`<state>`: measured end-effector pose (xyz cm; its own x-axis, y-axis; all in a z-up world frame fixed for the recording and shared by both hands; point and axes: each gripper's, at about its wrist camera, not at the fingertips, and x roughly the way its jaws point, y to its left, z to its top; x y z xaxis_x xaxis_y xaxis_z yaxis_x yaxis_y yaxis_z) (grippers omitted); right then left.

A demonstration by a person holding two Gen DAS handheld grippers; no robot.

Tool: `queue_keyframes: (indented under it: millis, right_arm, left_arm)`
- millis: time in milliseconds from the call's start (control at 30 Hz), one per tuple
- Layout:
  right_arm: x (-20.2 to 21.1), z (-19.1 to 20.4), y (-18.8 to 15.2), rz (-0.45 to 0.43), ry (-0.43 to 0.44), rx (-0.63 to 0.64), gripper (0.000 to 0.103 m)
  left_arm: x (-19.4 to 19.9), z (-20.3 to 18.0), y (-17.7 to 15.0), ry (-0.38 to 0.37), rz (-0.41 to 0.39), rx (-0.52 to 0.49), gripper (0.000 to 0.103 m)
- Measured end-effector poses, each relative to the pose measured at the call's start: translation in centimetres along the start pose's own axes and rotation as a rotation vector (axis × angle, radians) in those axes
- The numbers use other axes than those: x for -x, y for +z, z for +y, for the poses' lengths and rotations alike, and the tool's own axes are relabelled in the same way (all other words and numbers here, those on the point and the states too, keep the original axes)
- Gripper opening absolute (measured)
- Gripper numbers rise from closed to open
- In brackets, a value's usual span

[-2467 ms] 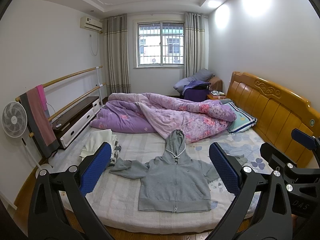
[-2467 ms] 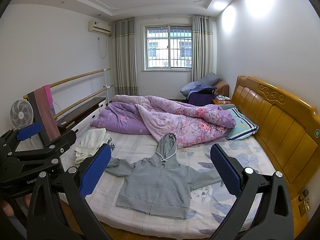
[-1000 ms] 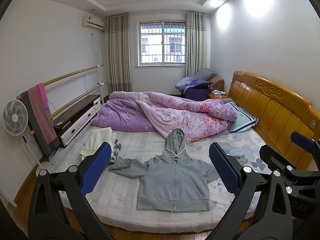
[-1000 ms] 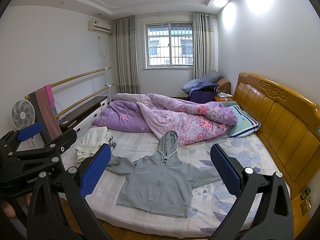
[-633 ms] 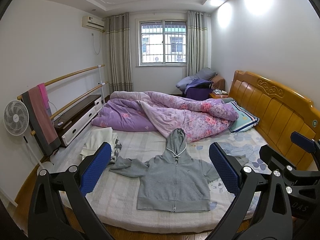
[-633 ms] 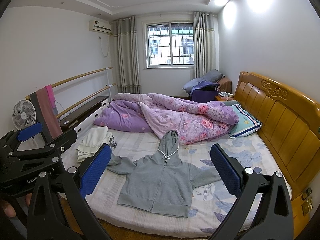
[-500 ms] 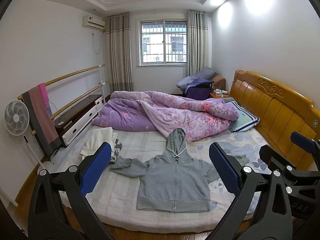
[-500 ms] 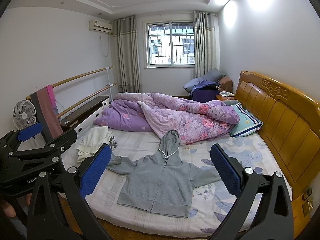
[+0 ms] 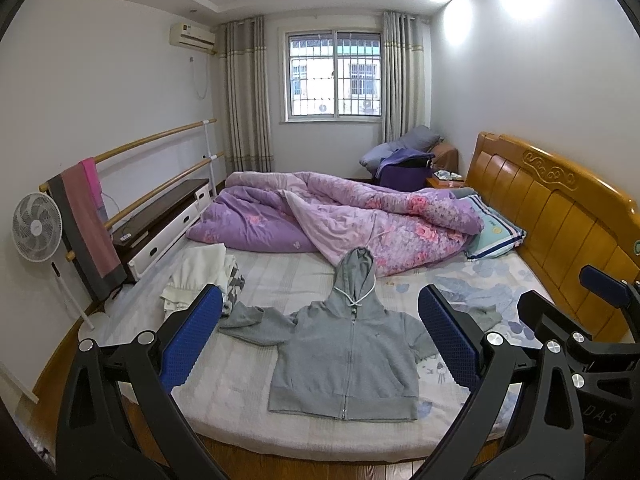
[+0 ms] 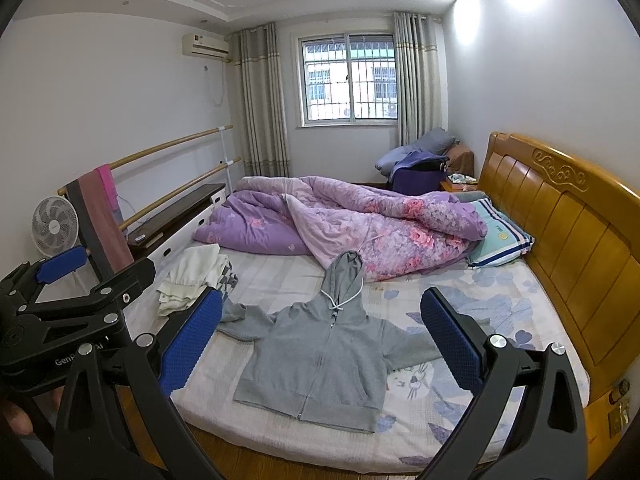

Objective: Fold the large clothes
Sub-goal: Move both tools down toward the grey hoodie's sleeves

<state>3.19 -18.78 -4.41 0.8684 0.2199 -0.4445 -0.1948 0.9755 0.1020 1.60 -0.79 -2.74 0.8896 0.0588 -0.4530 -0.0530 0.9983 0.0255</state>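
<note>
A grey zip hoodie (image 9: 344, 352) lies flat, front up, on the near part of the bed (image 9: 248, 364), hood pointing away and sleeves spread to the sides. It also shows in the right wrist view (image 10: 320, 356). My left gripper (image 9: 320, 340) is open and empty, held in the air short of the bed's near edge. My right gripper (image 10: 320, 340) is open and empty, at about the same distance. The right gripper's body shows at the right edge of the left wrist view, the left gripper's body at the left edge of the right wrist view.
A rumpled purple floral quilt (image 9: 340, 216) fills the far half of the bed. A pile of white clothes (image 9: 200, 276) lies at the bed's left edge. A wooden headboard (image 9: 560, 216) and pillow (image 9: 494, 232) are on the right. A fan (image 9: 36, 228) and wall rails with hanging towels (image 9: 90, 216) stand left.
Both grippers have drifted slightly; the view has shifted a little. The hoodie has not moved and both grippers stay open.
</note>
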Motion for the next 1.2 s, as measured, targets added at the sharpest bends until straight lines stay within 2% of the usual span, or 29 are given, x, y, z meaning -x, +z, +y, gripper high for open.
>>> queue_keyframes:
  millis: [267, 567, 667, 800, 1067, 1200]
  right_arm:
    - [-3.2, -1.2, 0.1, 0.039, 0.029, -0.025, 0.096]
    - [-10.8, 0.2, -1.0, 0.125, 0.024, 0.010, 0.096]
    - [-15.3, 1.2, -1.3, 0.179, 0.023, 0.005, 0.096]
    - [-21.8, 2.6, -2.0, 0.255, -0.002, -0.011, 0.096]
    - [-37.8, 7.0, -5.5, 0.449, -0.072, -0.038, 0.096]
    - [-44.2, 8.7, -7.4, 0.531, -0.082, -0.072, 0.096]
  left_arm:
    - [-3.7, -0.6, 0.0, 0.007, 0.062, -0.026, 0.098]
    - [-12.5, 1.0, -1.4, 0.002, 0.167, -0.032, 0.098]
    - [-17.3, 2.9, -1.9, -0.032, 0.235, -0.025, 0.098]
    - [-24.9, 6.2, -2.9, -0.153, 0.351, 0.000, 0.098]
    - [-41.4, 13.2, -7.1, -0.114, 0.538, -0.039, 0.098]
    - [-47.9, 17.2, -9.0, -0.099, 0.591, -0.028, 0.098]
